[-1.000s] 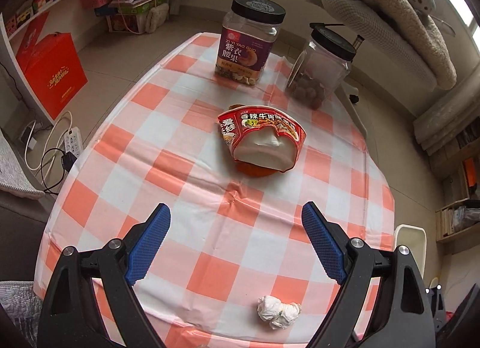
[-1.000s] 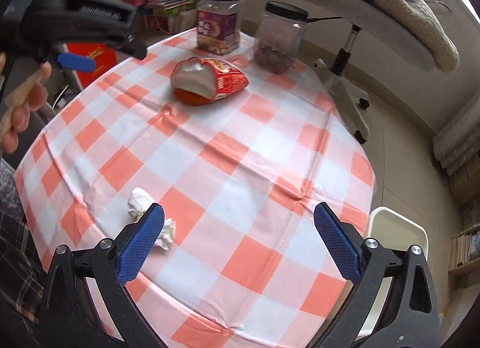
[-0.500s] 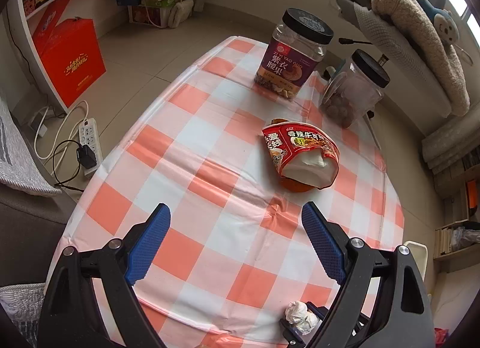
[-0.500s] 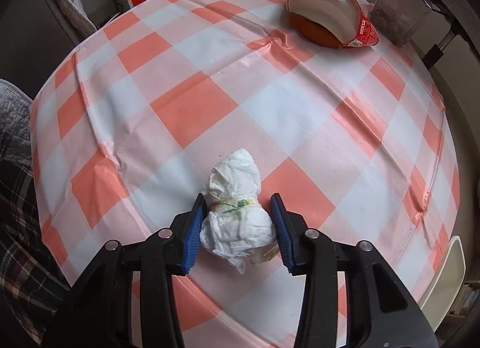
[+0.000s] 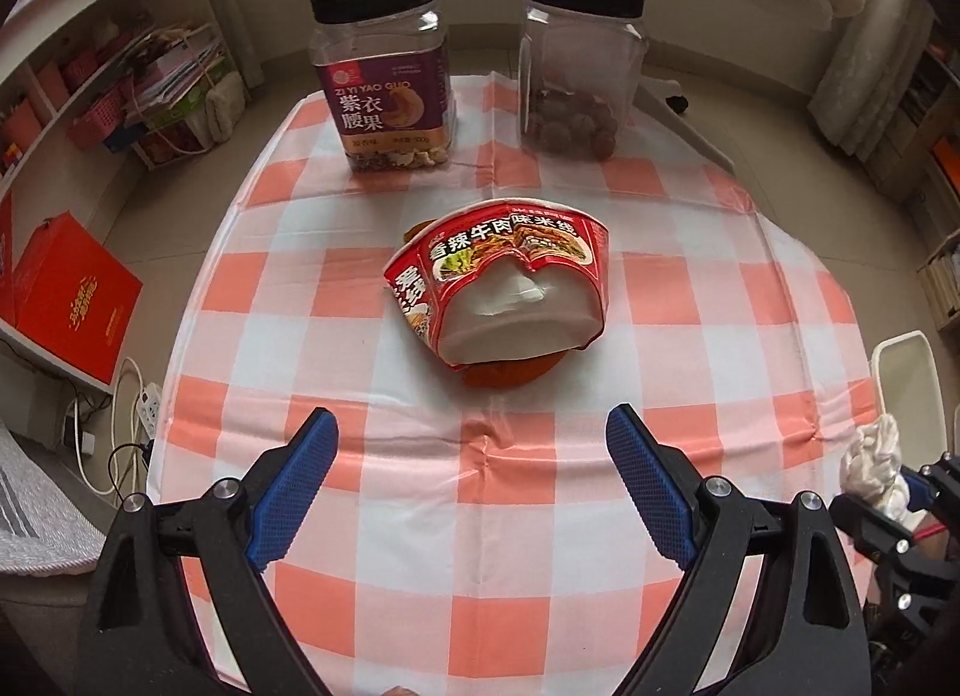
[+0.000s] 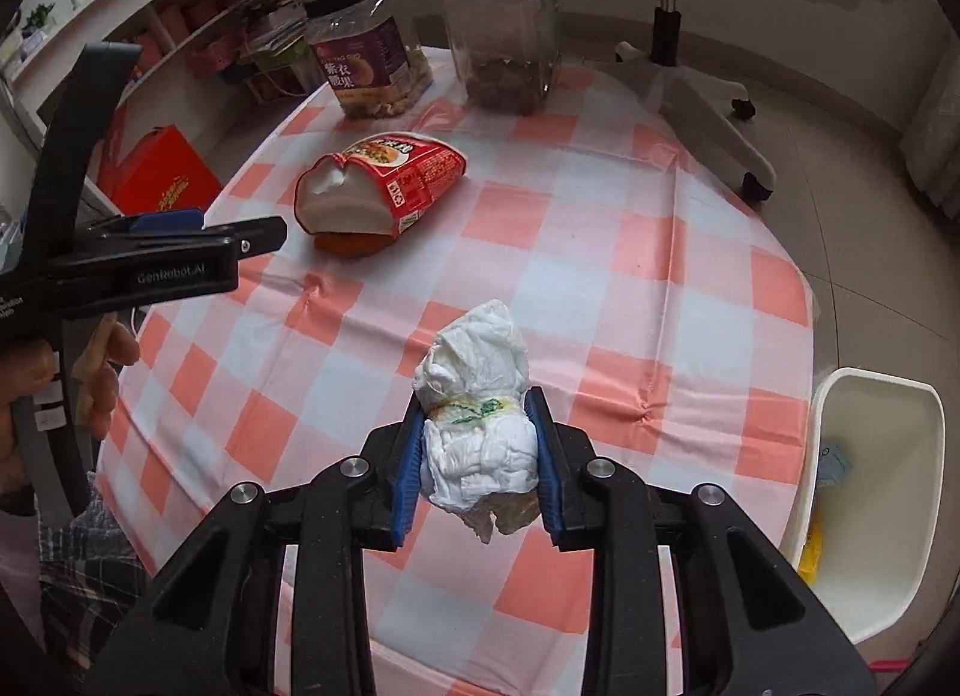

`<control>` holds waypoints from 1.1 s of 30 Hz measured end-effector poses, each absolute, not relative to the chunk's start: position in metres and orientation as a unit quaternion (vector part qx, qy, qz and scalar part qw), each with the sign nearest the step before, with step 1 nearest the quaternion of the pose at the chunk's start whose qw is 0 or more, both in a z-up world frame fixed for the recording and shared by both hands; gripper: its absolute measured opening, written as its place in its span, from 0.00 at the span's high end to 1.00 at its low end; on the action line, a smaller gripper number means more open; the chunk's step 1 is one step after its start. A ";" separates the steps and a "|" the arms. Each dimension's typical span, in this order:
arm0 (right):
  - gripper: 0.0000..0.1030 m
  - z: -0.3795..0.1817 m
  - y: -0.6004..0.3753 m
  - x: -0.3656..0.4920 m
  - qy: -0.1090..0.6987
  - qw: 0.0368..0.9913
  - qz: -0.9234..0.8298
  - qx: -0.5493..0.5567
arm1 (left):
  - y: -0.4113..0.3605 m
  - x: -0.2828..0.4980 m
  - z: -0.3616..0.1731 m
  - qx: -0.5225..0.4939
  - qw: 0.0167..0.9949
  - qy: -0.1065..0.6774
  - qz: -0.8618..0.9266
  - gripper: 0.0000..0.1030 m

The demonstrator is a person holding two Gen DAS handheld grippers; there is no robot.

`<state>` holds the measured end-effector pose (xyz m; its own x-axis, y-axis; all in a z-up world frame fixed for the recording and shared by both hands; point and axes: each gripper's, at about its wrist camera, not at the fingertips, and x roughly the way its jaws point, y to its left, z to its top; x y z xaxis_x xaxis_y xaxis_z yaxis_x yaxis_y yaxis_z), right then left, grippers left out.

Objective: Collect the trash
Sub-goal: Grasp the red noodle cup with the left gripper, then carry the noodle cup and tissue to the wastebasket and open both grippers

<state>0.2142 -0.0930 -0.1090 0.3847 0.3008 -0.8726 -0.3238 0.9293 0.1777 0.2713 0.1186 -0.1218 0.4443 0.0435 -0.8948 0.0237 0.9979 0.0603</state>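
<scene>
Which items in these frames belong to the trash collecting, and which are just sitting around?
Part of the job:
- crumpled tissue, clamped in the right gripper
- crushed noodle cup lying on the table
- white bin beside the table
- left gripper, open

Just there:
- cashew jar
- clear jar
- office chair
- red box

Nut jar reads "ZI YI YAO GUO"; left gripper "GenRobot.AI".
</scene>
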 end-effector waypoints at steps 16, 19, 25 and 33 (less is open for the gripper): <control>0.69 -0.097 -0.118 0.231 0.514 0.840 0.168 0.038 | 0.053 0.340 -0.177 0.230 0.828 0.511 -0.007 0.07; 0.69 -0.096 -0.121 0.232 0.514 0.841 0.163 0.038 | 0.047 0.351 -0.198 0.274 0.810 0.519 0.017 0.07; 0.69 -0.089 -0.128 0.231 0.505 0.846 0.163 0.039 | 0.080 0.344 -0.164 0.139 0.857 0.495 0.020 0.25; 0.69 -0.080 -0.131 0.223 0.492 0.853 0.168 0.038 | 0.154 0.302 -0.104 -0.101 0.859 0.501 -0.014 0.27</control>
